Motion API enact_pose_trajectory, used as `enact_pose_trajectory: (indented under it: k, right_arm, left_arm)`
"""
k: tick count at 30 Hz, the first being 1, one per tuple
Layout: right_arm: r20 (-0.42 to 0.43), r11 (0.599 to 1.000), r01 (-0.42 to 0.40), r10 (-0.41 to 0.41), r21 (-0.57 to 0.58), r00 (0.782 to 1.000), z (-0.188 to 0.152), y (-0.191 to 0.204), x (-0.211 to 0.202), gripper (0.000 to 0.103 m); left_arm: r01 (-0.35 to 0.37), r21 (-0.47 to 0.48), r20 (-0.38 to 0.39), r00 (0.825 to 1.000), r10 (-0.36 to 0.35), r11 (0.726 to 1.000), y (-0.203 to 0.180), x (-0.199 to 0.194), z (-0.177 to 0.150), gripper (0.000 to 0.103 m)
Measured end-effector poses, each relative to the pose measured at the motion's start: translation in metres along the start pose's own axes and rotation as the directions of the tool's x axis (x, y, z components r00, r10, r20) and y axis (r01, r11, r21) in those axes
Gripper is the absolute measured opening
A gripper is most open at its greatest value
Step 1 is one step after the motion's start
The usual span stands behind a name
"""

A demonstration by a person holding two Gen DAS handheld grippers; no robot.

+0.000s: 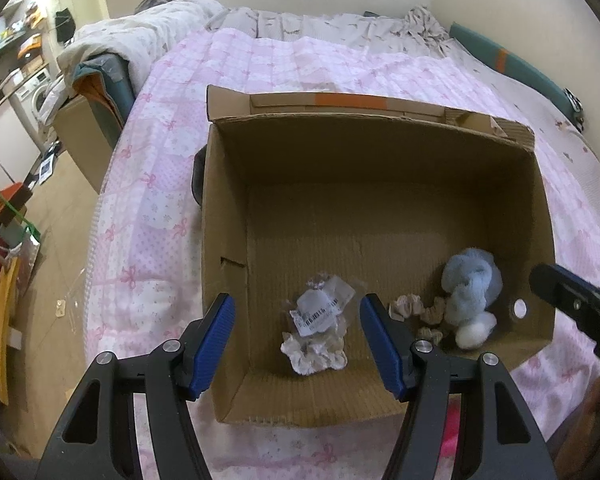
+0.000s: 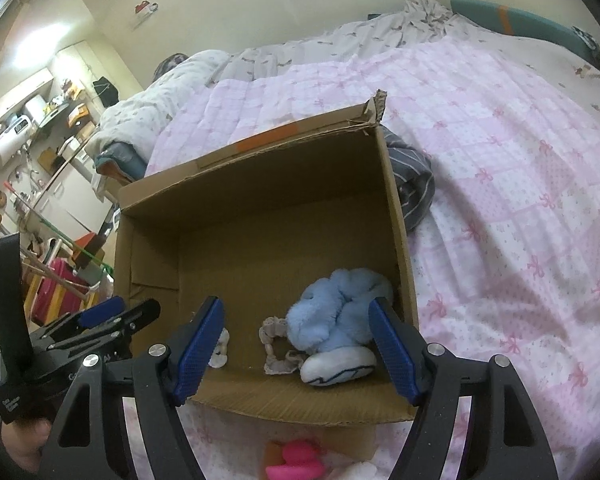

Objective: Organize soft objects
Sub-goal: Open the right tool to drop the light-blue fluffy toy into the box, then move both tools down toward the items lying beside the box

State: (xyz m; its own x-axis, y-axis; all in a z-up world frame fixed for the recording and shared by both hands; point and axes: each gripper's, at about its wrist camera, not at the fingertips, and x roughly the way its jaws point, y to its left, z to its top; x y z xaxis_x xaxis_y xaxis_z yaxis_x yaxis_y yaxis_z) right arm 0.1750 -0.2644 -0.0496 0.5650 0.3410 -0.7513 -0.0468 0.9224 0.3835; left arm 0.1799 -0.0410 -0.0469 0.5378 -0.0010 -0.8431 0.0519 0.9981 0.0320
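Pink quilted bed [image 1: 172,152] held a cardboard box [image 1: 228,216]. Left cam alone showed bagged scrunchies [image 1: 318,320]; right cam alone showed a striped garment [image 2: 412,184] behind box. Blue plush [image 2: 336,316] lay in box's right corner. Left gripper [image 1: 296,344] and right gripper [image 2: 296,348] both angled down over box w/ jaws apart, nothing held.

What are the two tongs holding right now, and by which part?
Nothing. The left tongs and right tongs both stand open above the cardboard box; the blue plush toy lies loose inside.
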Motion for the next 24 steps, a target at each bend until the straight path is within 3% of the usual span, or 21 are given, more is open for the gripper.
enact_pose_trajectory:
  k: [4, 9, 13, 15, 24]
  right_arm:
    - [-0.003, 1.000, 0.013, -0.013, 0.002, 1.000, -0.001, -0.001, -0.001, 0.079]
    - [-0.003, 0.996, 0.084, -0.084, 0.004, 0.996, -0.005, -0.001, -0.006, 0.079]
    - [-0.028, 0.997, 0.081, -0.081, -0.006, 0.996, -0.009, 0.000, -0.012, 0.079]
    - [-0.034, 0.996, 0.090, -0.090, -0.012, 0.995, -0.012, 0.000, -0.014, 0.085]
    - [-0.045, 0.990, 0.130, -0.129, 0.044, 0.991, -0.024, -0.013, -0.027, 0.092]
  left_arm:
    - [-0.008, 0.000, 0.018, 1.000, 0.008, 1.000, 0.002, -0.009, -0.003, 0.062]
    - [-0.028, -0.004, 0.043, 0.999, 0.028, 1.000, 0.006, -0.022, -0.007, 0.062]
    - [-0.018, -0.019, 0.048, 0.999, 0.019, 1.000, 0.010, -0.032, -0.014, 0.062]
    - [-0.014, -0.027, 0.042, 0.999, 0.015, 1.000, 0.012, -0.035, -0.019, 0.062]
    - [-0.035, -0.024, 0.057, 0.998, 0.036, 0.999, 0.014, -0.055, -0.040, 0.062]
